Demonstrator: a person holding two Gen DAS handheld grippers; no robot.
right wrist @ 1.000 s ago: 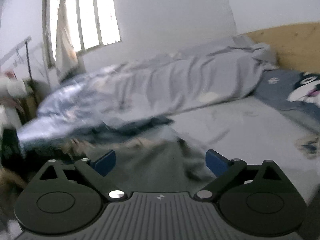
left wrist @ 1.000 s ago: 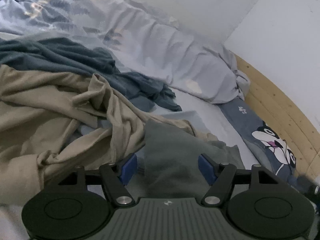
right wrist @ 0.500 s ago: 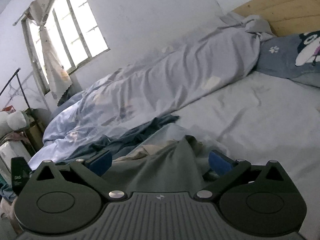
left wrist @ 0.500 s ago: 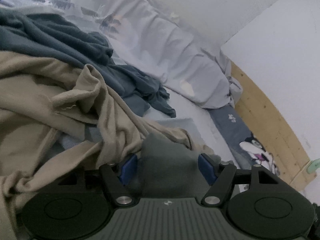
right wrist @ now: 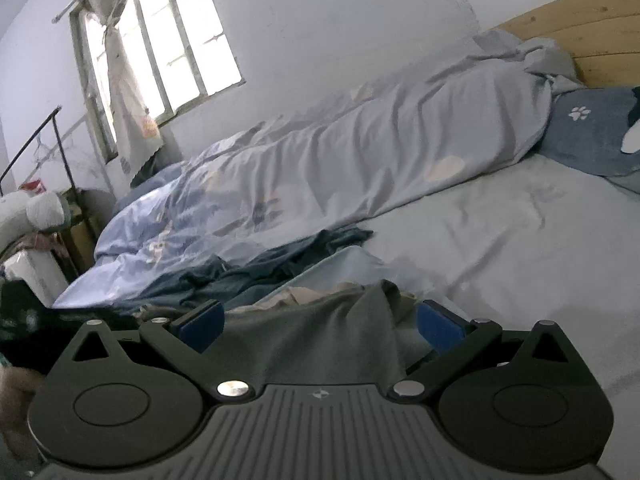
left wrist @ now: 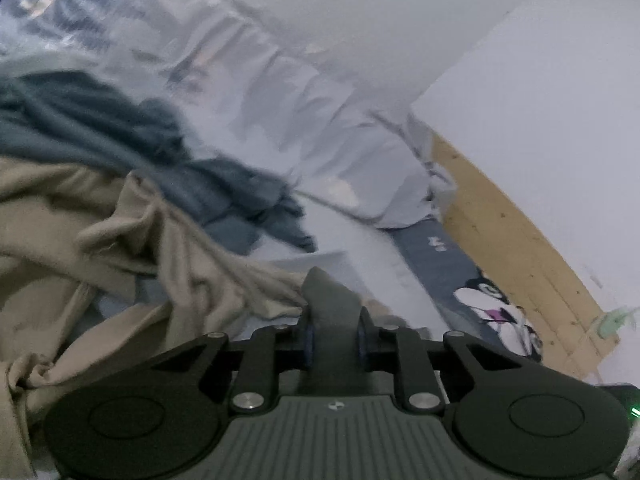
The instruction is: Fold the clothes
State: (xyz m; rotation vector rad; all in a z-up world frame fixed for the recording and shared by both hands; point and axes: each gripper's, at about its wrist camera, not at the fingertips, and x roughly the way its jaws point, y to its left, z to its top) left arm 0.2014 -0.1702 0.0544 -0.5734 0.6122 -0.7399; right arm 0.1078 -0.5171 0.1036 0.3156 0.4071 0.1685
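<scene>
- Left gripper (left wrist: 333,338): jaws drawn together and clamped on a raised fold of the grey garment (left wrist: 331,300); the cloth stands up in a narrow ridge between the blue pads (left wrist: 309,340)
- Right gripper (right wrist: 320,322): jaws wide apart, blue pads (right wrist: 438,326) clear on either side; grey garment (right wrist: 320,340) lies loose in the gap, not pinched
- Grey garment: on the bed sheet (right wrist: 500,232), at the near edge of the clothes heap, directly under both grippers
- Beige garment (left wrist: 100,240): crumpled, touching the grey garment on its left in the left wrist view; a little of it shows just beyond the grey garment in the right wrist view (right wrist: 304,292)
- Dark blue-grey garment (left wrist: 120,148): rumpled, beyond the beige garment, between it and the duvet (left wrist: 300,120)
- Duvet, pale blue with printed pattern: bunched along the wall, beyond the grey garment
- Pillow (left wrist: 472,292), dark blue with cartoon print: well right of the grey garment, against the wooden headboard (left wrist: 520,232)
- Window (right wrist: 168,40) with curtain: on the wall beyond the duvet, far from the grey garment
- Left wrist view is motion-blurred; fine detail of cloth not readable
</scene>
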